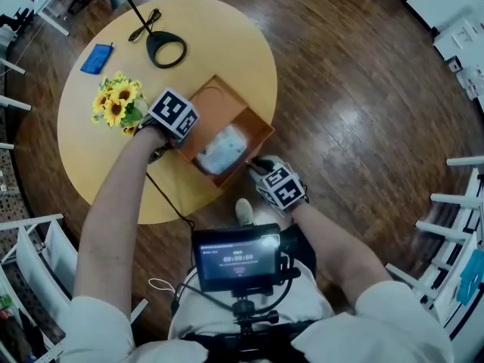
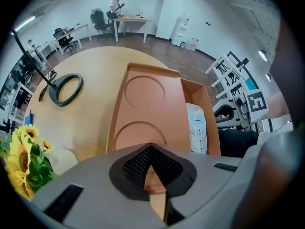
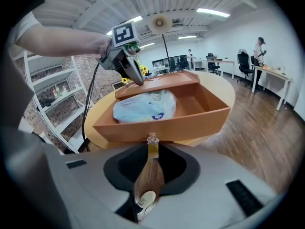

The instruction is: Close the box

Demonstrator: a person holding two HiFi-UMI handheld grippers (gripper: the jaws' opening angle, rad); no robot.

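Table (image 1: 91, 157): round, wooden; the open box (image 1: 261, 131) sits at its near right edge.
Left gripper (image 2: 152, 175): I hold it clenched on the raised lid (image 2: 147, 109).
Right gripper (image 3: 151, 140): jaws together, empty, just beside the box's near wall.

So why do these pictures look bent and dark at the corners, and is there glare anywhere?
Head view: the wide lens bows the room, and light sheens off the wooden floor. Left gripper view: black corners, round image; the lid is sharp. Right gripper view: same round frame, ceiling lights bright but not washing out the box.
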